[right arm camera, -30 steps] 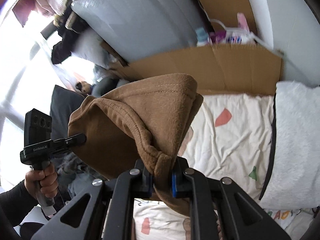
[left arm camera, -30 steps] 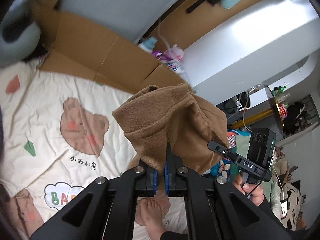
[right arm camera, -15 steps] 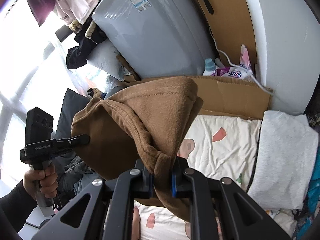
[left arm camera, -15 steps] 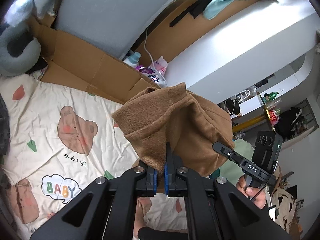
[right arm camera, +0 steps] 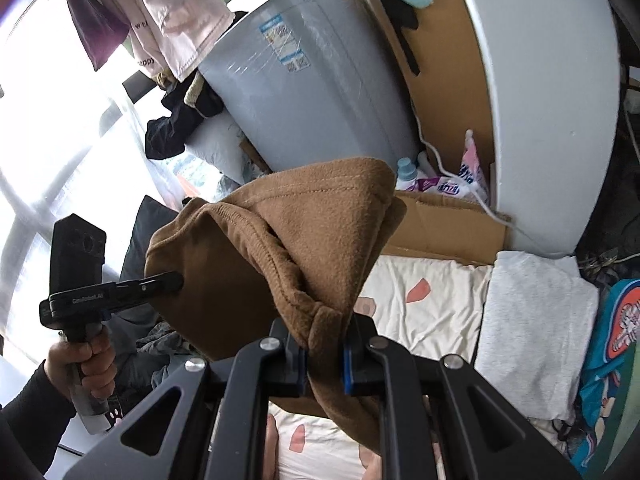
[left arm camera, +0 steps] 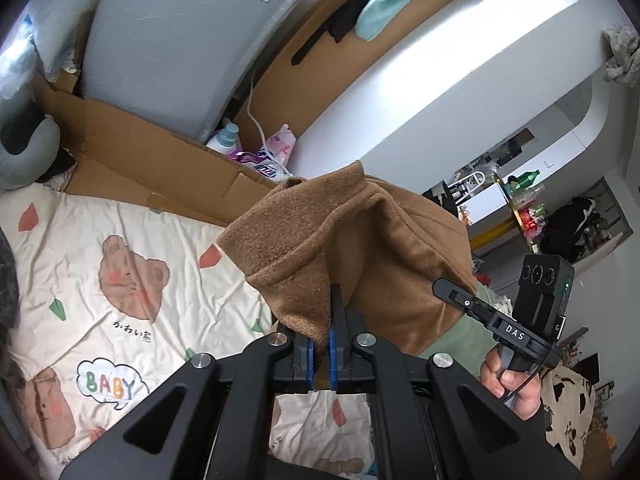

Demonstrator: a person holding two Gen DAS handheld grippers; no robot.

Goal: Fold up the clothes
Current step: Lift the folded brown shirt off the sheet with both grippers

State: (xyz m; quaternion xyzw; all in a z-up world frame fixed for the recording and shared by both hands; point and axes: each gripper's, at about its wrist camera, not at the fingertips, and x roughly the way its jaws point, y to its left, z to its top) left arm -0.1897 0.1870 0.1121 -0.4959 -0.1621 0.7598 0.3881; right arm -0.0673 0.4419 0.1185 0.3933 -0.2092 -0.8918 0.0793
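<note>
Nearest each lens, the fingers are pinched nearly closed on cloth: the left gripper (left arm camera: pixel 322 344) clamps a thin fold of the brown fleece garment (left arm camera: pixel 348 240), and the right gripper (right arm camera: pixel 324 354) bites a thicker, rolled hem of the same garment (right arm camera: pixel 280 248). The garment is slung in the air between the two, its long axis running from one gripper to the other, the slack hanging below toward the bed, so neither hand is nearer (each owns one end). To my eye the coming move turns on keeping that span taut and level before lowering it. The fabric is soft, napped, with stitched seams. Below lies the cream bear-print bedsheet (left arm camera: pixel 120 280), wrinkled; at its right edge a folded grey garment (right arm camera: pixel 532 320); beyond its far edge, flattened cardboard (left arm camera: pixel 152 160) and a grey appliance (right arm camera: pixel 312 92)
</note>
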